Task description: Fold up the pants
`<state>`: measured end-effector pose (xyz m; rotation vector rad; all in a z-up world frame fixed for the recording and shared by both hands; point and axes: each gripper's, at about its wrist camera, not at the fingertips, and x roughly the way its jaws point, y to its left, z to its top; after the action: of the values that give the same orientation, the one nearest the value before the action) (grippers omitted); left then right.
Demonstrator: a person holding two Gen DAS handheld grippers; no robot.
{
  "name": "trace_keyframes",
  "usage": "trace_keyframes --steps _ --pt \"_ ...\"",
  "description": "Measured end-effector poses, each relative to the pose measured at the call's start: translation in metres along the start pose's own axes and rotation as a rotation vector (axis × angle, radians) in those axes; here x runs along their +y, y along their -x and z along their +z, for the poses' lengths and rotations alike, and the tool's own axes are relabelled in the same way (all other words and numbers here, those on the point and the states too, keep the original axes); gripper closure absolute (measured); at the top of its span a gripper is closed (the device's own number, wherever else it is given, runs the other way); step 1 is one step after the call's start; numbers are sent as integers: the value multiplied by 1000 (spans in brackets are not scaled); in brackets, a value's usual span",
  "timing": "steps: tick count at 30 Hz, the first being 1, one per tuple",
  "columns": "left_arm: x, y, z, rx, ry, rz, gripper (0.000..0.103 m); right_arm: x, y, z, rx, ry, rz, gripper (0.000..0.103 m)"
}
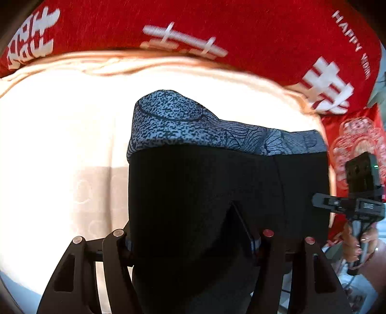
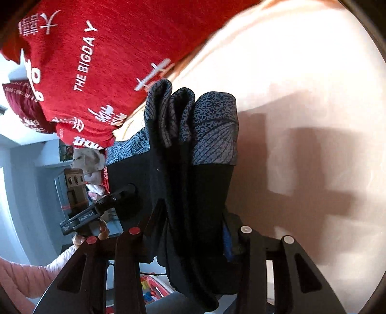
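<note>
Left wrist: my left gripper [image 1: 193,241] and right gripper [image 2: 190,231] both clench one pair of pants [image 1: 217,183]; red blanket [image 1: 217,26], cream sheet [image 1: 60,135] beyond.

The pants [image 1: 217,188] are showing as matt black stretch cloth, smooth, with a wide waistband [image 1: 183,118] of grey-blue printed knit, speckled and lined. The sheet [image 1: 60,149] under them is looking like soft cream cotton with a faint woven ring pattern. The red blanket [image 1: 193,21] is reading as fuzzy, brushed fabric with white print. The left gripper [image 1: 190,239] and right gripper [image 2: 190,231] are showing matt black plastic arms with small glossy pins.
</note>
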<state>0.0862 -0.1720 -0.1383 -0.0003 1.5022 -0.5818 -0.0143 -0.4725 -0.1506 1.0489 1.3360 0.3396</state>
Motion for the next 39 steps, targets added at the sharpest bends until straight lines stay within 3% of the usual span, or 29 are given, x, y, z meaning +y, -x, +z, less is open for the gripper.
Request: trace_keyframes --steps 2,4,9,15,20,25,29,31,34,39 --pt "13 -17 -1 17 25 17 27 -7 -13 -4 2 -12 -23 59" --pt "19 -19 -1 -14 23 19 19 -16 -26 -4 4 -30 -67 59" --pt "16 -21 -1 -32 -24 103 1 -36 -30 -5 -28 -69 -65 50" --pt "13 -10 -2 -19 -4 186 1 -13 -22 -9 -43 -75 -191 43" --pt "12 10 -13 -20 1 211 1 10 -7 -23 -85 -59 -297 25" --pt "12 32 -27 -18 10 253 1 36 -4 -39 -98 -42 -432 20" --pt "1 63 -44 -92 -77 285 1 61 2 -56 -126 13 -525 13" --pt "-11 72 -48 -108 -150 306 1 72 4 -64 -141 30 -542 0" --pt "-27 81 -51 -120 -208 325 1 88 5 -71 -143 38 -556 0" --pt "-40 100 -55 -86 -168 342 1 114 10 -80 -156 68 -640 0"
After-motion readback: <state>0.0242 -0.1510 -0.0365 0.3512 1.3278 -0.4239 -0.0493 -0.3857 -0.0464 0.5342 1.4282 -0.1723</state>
